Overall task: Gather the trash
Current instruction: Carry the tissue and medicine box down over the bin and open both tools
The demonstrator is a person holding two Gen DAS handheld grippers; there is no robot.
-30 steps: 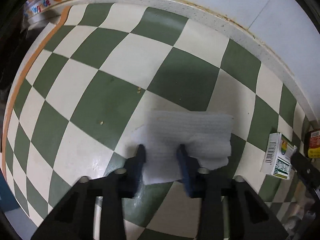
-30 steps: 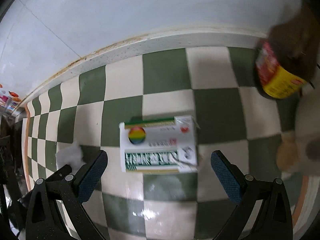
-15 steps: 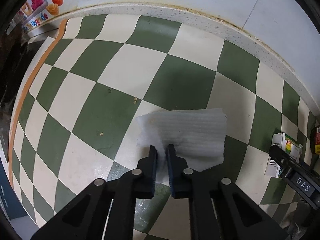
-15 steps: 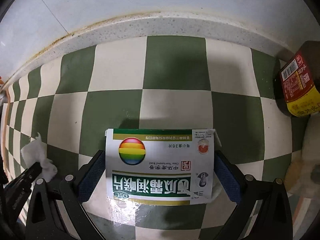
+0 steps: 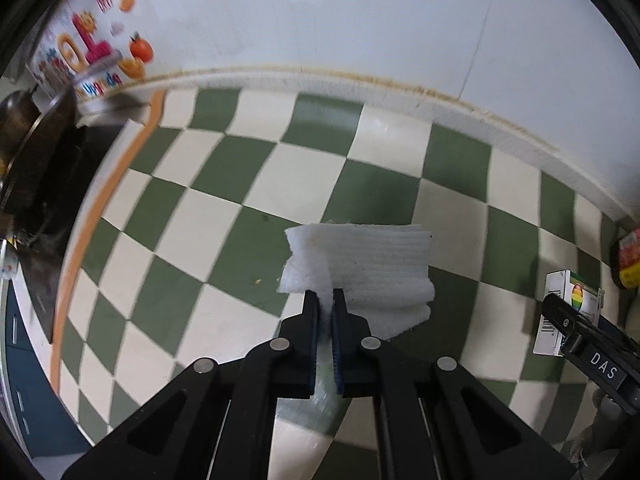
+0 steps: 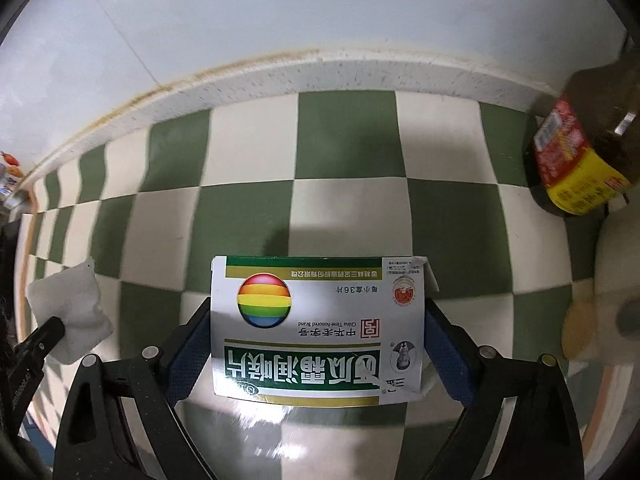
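A: Left gripper first: its blue pads are pinched together on the near edge of the folded paper towel, where a second ago they stood apart on either side of it. That's a solid grab.

B: And the towel looks off the checkered countertop now, with its far end hanging free in front of the claw. I'd call that piece of trash collected, pending a bin, which neither view shows.

A: Over to the right gripper. Its jaws are closing around the lozenge box, the white-and-green carton with the rainbow ball. A second ago the box lay well ahead of wide-open fingers; now it sits squarely between them.

B: Are the pads pressing yet?

A: They're right at the box's short sides, just beside or barely touching, and I can't say for sure. The carton lies flat on the counter, so I'd judge it not yet gripped.

B: Widening out: a dark sauce bottle with a red-and-yellow label stands near the wall to the right, and a colourful carton sits at the far left beside a dark stove area.

A: So it's one item in hand and one about to be. The box is light card, so an over-hard squeeze could crush it.
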